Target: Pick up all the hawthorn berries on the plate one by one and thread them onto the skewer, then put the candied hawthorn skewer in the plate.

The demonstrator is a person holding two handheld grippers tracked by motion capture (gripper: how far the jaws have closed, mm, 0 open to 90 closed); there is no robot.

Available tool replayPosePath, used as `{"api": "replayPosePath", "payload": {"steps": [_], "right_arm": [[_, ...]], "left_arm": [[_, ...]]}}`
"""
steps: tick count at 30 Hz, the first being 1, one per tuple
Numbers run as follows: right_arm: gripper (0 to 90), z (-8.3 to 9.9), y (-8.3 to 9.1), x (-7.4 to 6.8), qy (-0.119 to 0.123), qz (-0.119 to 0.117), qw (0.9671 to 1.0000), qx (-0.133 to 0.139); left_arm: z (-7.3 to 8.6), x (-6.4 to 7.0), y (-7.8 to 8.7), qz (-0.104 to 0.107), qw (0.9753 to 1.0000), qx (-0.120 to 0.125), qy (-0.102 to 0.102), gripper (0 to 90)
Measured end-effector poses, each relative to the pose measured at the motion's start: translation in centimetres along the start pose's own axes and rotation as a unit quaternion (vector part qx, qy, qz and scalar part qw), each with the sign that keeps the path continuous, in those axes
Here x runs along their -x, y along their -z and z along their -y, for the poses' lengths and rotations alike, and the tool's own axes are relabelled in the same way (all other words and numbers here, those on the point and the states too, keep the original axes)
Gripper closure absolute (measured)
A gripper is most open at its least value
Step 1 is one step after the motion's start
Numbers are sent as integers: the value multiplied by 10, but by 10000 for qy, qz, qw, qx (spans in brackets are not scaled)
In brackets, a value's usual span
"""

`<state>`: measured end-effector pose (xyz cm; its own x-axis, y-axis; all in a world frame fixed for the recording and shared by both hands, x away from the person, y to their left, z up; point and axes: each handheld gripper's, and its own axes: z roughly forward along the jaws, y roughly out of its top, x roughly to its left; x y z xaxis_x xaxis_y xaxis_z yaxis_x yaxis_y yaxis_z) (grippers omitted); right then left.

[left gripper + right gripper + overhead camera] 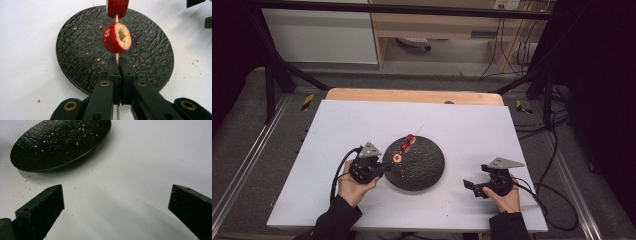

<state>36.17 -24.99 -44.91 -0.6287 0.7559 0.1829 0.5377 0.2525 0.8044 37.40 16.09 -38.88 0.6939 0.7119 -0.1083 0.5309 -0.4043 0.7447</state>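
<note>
A thin wooden skewer (116, 58) carries red fruit pieces (116, 38) over a round black textured plate (424, 170). My left gripper (119, 65) is shut on the skewer's near end, at the plate's left edge (388, 168). In the high view the fruit pieces (405, 145) sit in a row along the stick, which points up and away. My right gripper (470, 188) rests open on the white table to the right of the plate, with nothing between its jaws (115, 205). The plate (50, 147) lies ahead of it, dotted with crumbs.
The white board (362, 125) covers a wooden table top (412, 95). Crumbs lie scattered around the plate. Black frame legs and cables stand at both sides, beyond the table's edges.
</note>
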Motion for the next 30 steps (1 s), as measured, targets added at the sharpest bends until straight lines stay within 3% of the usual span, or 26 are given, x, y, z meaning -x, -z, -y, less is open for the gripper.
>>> {"api": "replayPosePath", "payload": {"steps": [18,26,30], "right_arm": [[7,10,5,1,74,42,9999,-132],[8,11,7,2,44,8,10000,-65],[7,11,7,1,15,-14,10000,-67]], "left_arm": [[-12,-2,-25,-63,9987,-494,70,885],[-9,2,-37,-111,9968,-789,42,885],[-7,5,-43,-141,9947,-1022,40,884]]}}
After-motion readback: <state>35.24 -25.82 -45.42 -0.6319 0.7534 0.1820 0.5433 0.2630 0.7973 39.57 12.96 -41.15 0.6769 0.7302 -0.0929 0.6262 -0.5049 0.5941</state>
